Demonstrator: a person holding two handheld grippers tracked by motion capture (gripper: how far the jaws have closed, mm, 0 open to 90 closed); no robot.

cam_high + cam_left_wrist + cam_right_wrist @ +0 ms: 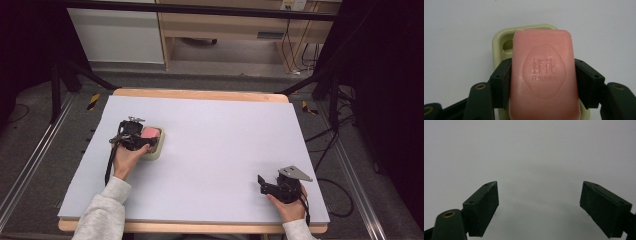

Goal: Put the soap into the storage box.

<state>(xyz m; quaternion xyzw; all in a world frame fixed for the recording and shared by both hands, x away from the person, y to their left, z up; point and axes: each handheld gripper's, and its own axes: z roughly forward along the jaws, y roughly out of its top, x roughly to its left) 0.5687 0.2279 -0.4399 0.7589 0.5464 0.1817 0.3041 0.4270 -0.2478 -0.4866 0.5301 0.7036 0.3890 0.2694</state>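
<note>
Over the left half of the pale lilac table sheet [210,150], a pink rounded-rectangular bar of soap [543,75] with an embossed oval stamp sits clamped between the black jaws of the left gripper [543,82], one pad pressing each long side. Directly beneath it lies a pale green, glossy plastic soap dish [501,45], whose rim and a corner drain slot peek out past the bar's far end. From above, the soap [150,133] shows just over the dish [156,150], though whether the bar already rests on the dish or hangs slightly above it cannot be told.

Judging by this, the step in hand is seating the soap in the dish or lifting it from there. To do it well, the bar should stay level and centred within the rim, with a firm, even grip, since soap is slick and could squirt sideways.

Well apart, near the right front of the sheet, the right gripper [539,212] rests with its jaws spread wide and nothing between them.
</note>
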